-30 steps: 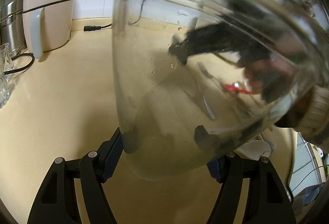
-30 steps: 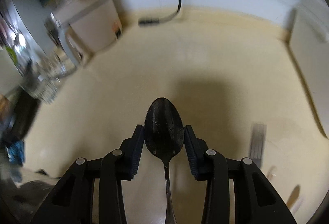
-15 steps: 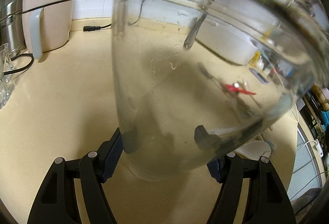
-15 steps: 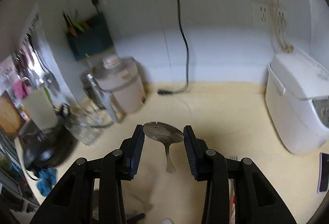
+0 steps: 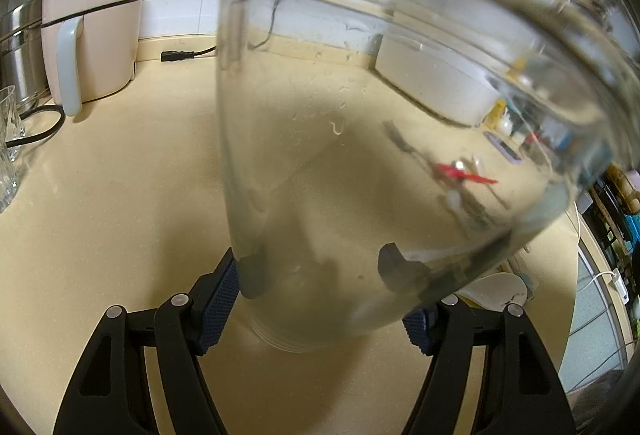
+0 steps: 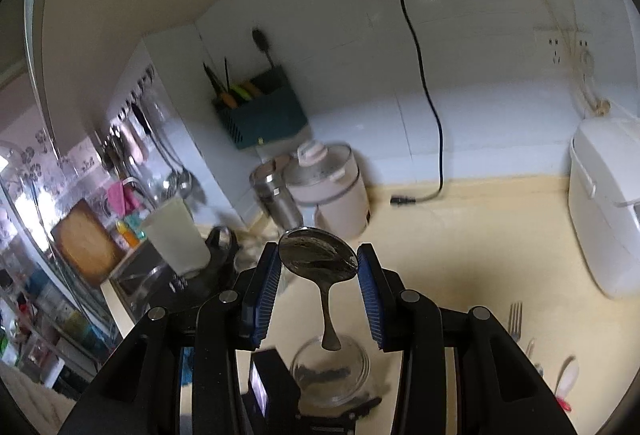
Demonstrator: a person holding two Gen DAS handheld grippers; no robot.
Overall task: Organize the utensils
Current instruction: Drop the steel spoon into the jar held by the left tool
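Spoon (image 6: 317,255) up in the air, bowl pinched between the blue pads of the right hand-held gripper (image 6: 318,263), jaws at a middling width and closed on the bowl's two edges! Its handle hangs straight down toward 6 o'clock, and the tip sits right over the mouth of a clear glass jar (image 6: 330,369) seen from above, low in the right wrist view. Whether the handle tip touches the rim cannot be told.

Over to the left wrist view: the left hand-held gripper (image 5: 332,287) is clamped on that same glass jar (image 5: 360,155), pads pressing its lower wall on both sides. The jar tilts away toward 1 o'clock, filling most of the frame, and hangs above the cream bench (image 5: 100,215).

Back on the right side, a fork (image 6: 515,319) lies flat on the bench (image 6: 480,235) at 4 o'clock from the spoon, well apart from it, with more utensils, blurred, just beyond at the lower right edge. A pink kettle (image 6: 332,191) stands at 12 o'clock behind the spoon, against the wall, and a white rice cooker (image 6: 604,203) stands at 3 o'clock.
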